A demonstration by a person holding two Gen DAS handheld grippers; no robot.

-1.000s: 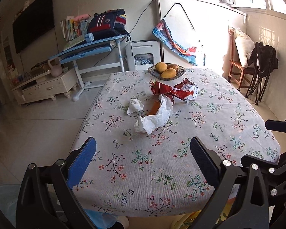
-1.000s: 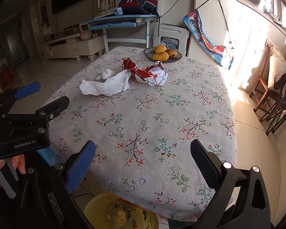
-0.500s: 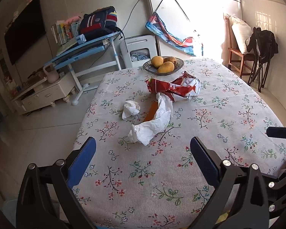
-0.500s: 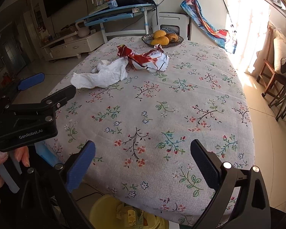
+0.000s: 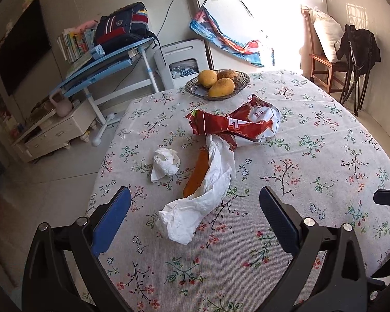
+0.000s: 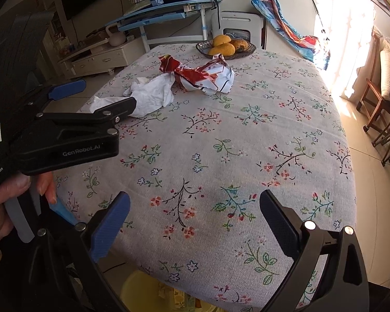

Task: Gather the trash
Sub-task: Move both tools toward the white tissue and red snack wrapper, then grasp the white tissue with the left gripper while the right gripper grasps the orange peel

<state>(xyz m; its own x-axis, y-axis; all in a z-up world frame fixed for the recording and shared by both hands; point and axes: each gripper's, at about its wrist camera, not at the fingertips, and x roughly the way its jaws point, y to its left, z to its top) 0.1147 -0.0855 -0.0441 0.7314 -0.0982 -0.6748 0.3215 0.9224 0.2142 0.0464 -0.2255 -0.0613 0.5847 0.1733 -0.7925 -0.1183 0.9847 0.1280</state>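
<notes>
Trash sits in a loose cluster on the far-middle of the floral tablecloth (image 5: 312, 171). Long white crumpled tissue (image 5: 202, 197) runs diagonally, near end bunched and fat, far end tucked against the red-and-white snack wrapper (image 5: 236, 127). Wrapper is twisted and creased, white printed panel facing up, print too small to read. Orange strip (image 5: 196, 174) lies along the long tissue's left edge, partly covered by it; can't tell what it is. Small balled-up tissue (image 5: 165, 162) sits apart, just left of the strip. Glass fruit bowl (image 5: 192, 88) with three yellow-brown fruits sits behind the wrapper, near the table's far edge.

Left gripper (image 5: 195, 214) has its jaws spread wide and empty, hovering over the near end of the long tissue, not touching it. Right gripper (image 6: 195, 219) is also spread wide and empty, over bare cloth near the table's front edge, well apart from the trash.

In the right wrist view the left gripper's body blocks the long tissue's near end, and the small tissue ball is barely visible behind it. A hand (image 6: 2, 208) grips the left handle, cut off at the frame edge. Yellow bin (image 6: 153, 293) shows below the table edge, mostly hidden, contents unclear.
</notes>
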